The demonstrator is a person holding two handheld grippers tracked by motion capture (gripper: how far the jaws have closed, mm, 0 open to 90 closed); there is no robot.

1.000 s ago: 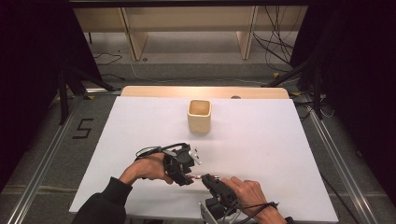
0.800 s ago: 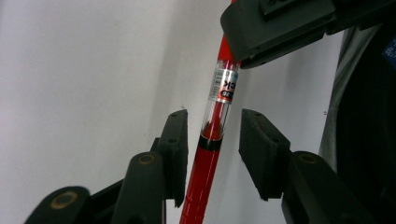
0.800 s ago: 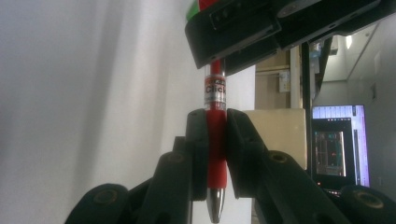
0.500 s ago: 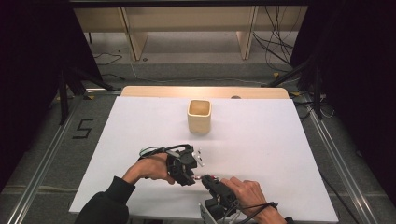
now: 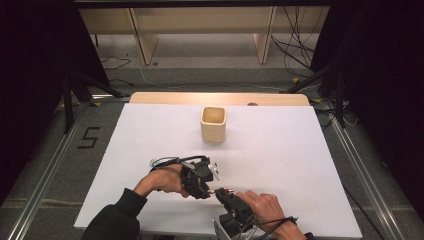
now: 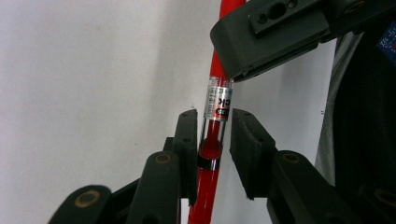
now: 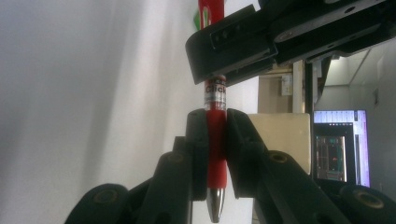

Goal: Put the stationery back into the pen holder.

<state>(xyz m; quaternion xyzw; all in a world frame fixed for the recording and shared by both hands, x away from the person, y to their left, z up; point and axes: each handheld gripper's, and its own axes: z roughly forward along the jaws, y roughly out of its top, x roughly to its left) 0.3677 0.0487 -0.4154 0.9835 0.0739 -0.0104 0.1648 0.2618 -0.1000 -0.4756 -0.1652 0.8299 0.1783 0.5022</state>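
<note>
Near the desk's front edge, a bit right of centre, both grippers meet on a red pen (image 7: 215, 140) held above the white desk (image 5: 300, 150). Right gripper (image 7: 215, 128): jaws clamped tight on the pen's red grip, silver tip poking out below the pads. Left gripper (image 6: 213, 135): jaws have just been closing, pen's clear barrel between them, near the left pad, small gap at the right one, so not gripping yet. Beige cup (image 5: 213, 124) stands well apart, toward the back edge

Pen (image 7: 215, 140) – glossy red plastic, shiny metal tip; table (image 5: 150, 140) – matt white.
</note>
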